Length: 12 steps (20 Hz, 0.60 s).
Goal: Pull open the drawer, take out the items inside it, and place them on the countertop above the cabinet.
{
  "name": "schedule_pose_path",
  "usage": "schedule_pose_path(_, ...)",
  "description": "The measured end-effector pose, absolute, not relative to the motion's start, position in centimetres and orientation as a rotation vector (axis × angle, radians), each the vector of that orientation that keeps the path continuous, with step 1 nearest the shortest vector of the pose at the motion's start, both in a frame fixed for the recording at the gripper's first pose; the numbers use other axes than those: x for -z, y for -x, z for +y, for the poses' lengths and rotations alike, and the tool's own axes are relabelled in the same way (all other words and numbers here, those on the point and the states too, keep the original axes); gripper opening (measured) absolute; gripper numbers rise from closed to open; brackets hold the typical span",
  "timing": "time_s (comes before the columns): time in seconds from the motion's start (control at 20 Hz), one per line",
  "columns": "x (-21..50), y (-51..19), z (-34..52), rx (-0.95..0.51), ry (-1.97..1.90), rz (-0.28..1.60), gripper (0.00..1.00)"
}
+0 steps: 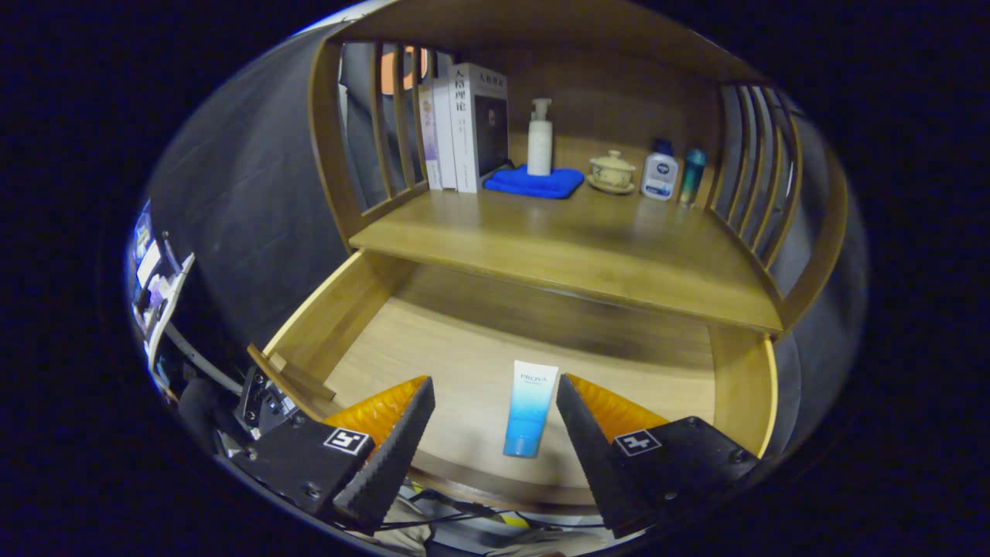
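Between my tongs (495, 433), on the floor of the drawer (340, 325), lay the tube (530, 408), flat, cap end toward me and its length running away toward the back. It was the one item I could see in there. My tongs were spread wide, one finger on either side of the tube and neither touching it; they looked to hang a little above it, near the drawer's front edge.

So the drawer was already pulled out, and I judged the step in hand to be the taking-out: lined up on the tube, not yet gripping. The next move, as I read it, called for lowering the tongs until the pads (394, 445) flanked the tube's sides, then pressing them together across its width. A flat, soft tube lying on smooth wood could slide or squash, so a square, low grip seemed wise.

Above the drawer ran the table (572, 247) where the tube belonged, its front part bare. Toward the back stood books (464, 131) at the left, a pump bottle (540, 139) on a folded blue cloth (534, 184), a lidded cup (612, 172), and two small bottles (673, 176) at the right. Slatted side rails (758, 170) hemmed the table, so the lift would need to clear its front lip before I set down.
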State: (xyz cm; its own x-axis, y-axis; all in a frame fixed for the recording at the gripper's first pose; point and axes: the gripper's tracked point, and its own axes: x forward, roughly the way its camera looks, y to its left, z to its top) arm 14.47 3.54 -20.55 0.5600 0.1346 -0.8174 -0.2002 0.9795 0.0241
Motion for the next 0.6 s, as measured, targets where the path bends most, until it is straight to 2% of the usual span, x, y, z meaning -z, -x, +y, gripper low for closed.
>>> schedule_pose_path(0.25,23.1,-16.6,2.5,-0.133,0.049,1.077,1.00)
schedule_pose_path(0.6,26.2,-15.5,1.1,-0.031,0.035,1.271,1.00)
